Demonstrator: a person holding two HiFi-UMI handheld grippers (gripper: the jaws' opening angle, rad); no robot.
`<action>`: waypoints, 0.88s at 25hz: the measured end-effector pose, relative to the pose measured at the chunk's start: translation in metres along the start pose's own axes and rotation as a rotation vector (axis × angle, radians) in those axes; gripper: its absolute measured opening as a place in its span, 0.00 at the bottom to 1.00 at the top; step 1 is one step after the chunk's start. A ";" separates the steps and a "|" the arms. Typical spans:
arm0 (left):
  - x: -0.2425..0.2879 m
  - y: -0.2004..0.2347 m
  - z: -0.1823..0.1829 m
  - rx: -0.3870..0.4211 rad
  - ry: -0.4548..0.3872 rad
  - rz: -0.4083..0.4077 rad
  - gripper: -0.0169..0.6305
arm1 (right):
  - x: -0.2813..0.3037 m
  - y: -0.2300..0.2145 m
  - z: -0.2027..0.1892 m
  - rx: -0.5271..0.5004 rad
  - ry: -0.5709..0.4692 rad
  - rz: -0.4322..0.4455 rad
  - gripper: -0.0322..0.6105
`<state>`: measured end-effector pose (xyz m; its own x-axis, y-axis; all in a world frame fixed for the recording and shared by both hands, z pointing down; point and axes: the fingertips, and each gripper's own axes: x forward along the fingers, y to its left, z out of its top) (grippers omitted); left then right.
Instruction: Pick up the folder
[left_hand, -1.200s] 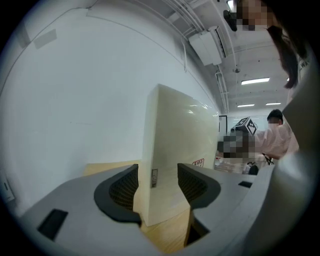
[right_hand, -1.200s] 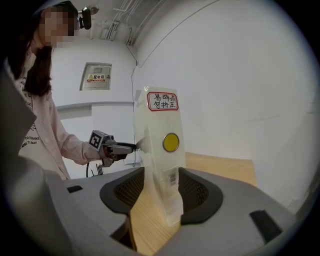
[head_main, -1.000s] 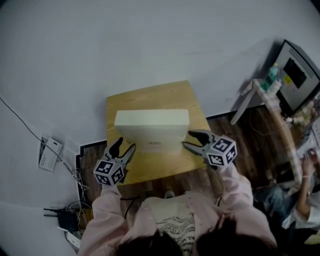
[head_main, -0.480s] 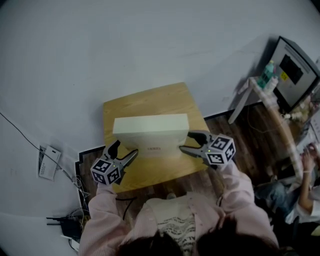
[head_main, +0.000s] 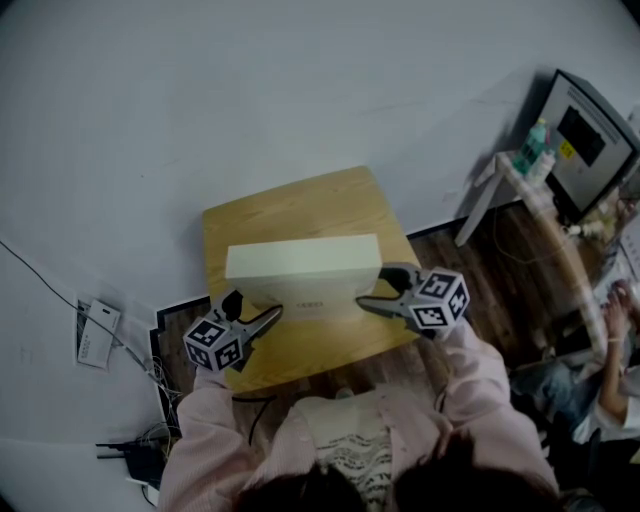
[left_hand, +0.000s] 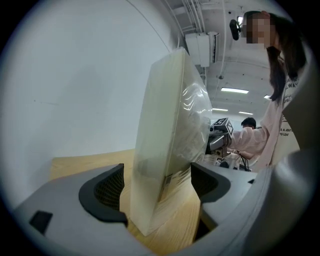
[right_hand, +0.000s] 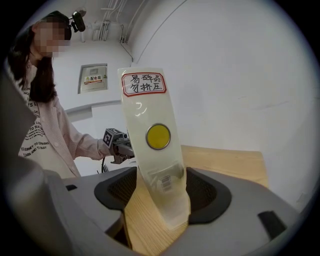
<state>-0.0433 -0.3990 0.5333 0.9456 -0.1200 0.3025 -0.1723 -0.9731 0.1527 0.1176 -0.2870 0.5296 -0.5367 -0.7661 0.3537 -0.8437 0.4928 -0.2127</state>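
At the table's (head_main: 300, 205) near edge, my left gripper (head_main: 258, 305) and right gripper (head_main: 375, 286) are opening. Each straddles one end of the upright folder (head_main: 300, 265) without squeezing it. Bare tabletop lies beyond; the folder's far face is hidden.

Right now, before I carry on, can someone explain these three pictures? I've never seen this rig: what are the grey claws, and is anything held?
There is no robot here: a person holds a two-jaw gripper in each hand. The top-down picture comes from a camera on the person's head. The other two come from cameras riding on each gripper, looking along its jaws. A small wooden table carries one cream folder, standing upright. The left gripper has the folder's left end between its jaws, and the right gripper has the right end. Both pairs of jaws are opening and the pads do not look pressed on it, so nothing is held.
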 end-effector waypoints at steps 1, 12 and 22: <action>0.001 0.000 0.000 -0.004 -0.004 -0.005 0.68 | 0.001 0.000 -0.001 -0.003 0.004 0.002 0.52; 0.016 -0.005 -0.004 -0.029 -0.014 -0.073 0.67 | 0.006 -0.004 -0.003 0.006 0.000 -0.007 0.52; 0.015 -0.004 -0.005 0.004 -0.002 -0.060 0.64 | 0.006 -0.003 -0.002 -0.043 -0.004 -0.028 0.50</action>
<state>-0.0302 -0.3958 0.5414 0.9547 -0.0616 0.2912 -0.1140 -0.9794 0.1664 0.1165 -0.2921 0.5344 -0.5131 -0.7813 0.3554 -0.8571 0.4884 -0.1639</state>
